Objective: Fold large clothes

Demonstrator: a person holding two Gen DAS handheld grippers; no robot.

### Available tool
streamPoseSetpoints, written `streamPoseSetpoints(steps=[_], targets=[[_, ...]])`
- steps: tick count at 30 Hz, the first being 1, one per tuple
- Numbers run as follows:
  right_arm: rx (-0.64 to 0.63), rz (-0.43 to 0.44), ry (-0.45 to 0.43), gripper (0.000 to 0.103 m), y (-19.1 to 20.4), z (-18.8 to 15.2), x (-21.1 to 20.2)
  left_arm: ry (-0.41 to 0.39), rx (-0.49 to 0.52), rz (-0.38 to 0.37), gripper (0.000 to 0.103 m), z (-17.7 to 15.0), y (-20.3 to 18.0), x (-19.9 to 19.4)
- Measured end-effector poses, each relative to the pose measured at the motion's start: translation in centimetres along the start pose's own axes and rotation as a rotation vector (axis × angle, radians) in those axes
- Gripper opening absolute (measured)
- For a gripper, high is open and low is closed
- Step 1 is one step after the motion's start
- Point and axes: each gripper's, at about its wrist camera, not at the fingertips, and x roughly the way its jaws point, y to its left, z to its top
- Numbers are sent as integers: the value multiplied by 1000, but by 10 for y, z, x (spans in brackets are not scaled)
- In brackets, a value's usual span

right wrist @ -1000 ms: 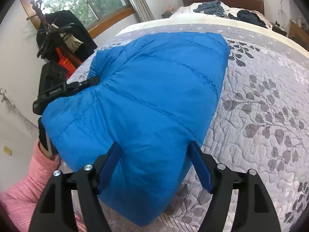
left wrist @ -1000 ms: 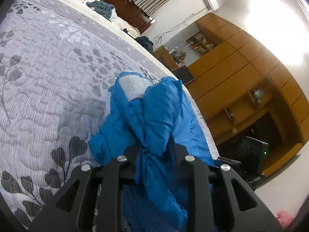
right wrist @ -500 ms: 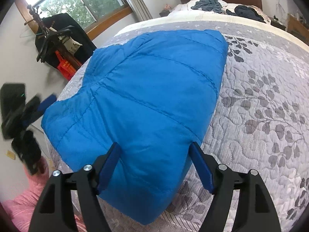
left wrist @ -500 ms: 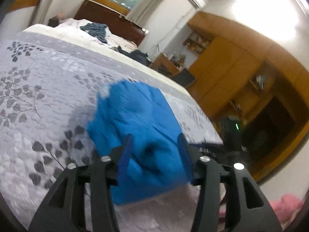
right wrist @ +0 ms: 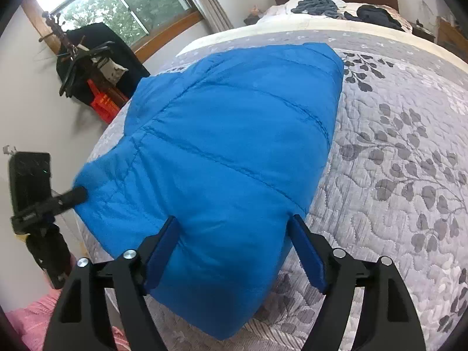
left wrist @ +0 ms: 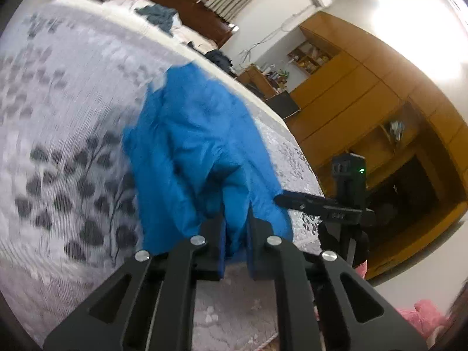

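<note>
One blue quilted puffer jacket (right wrist: 234, 152) lies folded into a thick bundle on the grey leaf-patterned bedspread (right wrist: 395, 146), near the bed's foot edge; its stitched panels bulge smoothly in the right wrist view. Two tools are visible; the left tool (left wrist: 235, 219) has its fingers pressed together, pinching a fold of the jacket's edge; the right tool (right wrist: 234, 248) is spread wide, its blue-padded fingers (right wrist: 307, 251) straddling the bundle's near end.
</note>
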Motion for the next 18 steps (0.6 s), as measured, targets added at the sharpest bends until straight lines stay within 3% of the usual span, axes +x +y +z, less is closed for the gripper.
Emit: streamPoseSetpoints(steps=[5,12,18], targets=[[-32,-20,17,80,8,1,6,36,-126,-34,9,-18,45,19],[-33,-25,17,83,5,-2,11,46,-58,37,10,-23,40,34],[-1,13,10,83,-3,-3,8,54,-78,34,15,-15,27,28]])
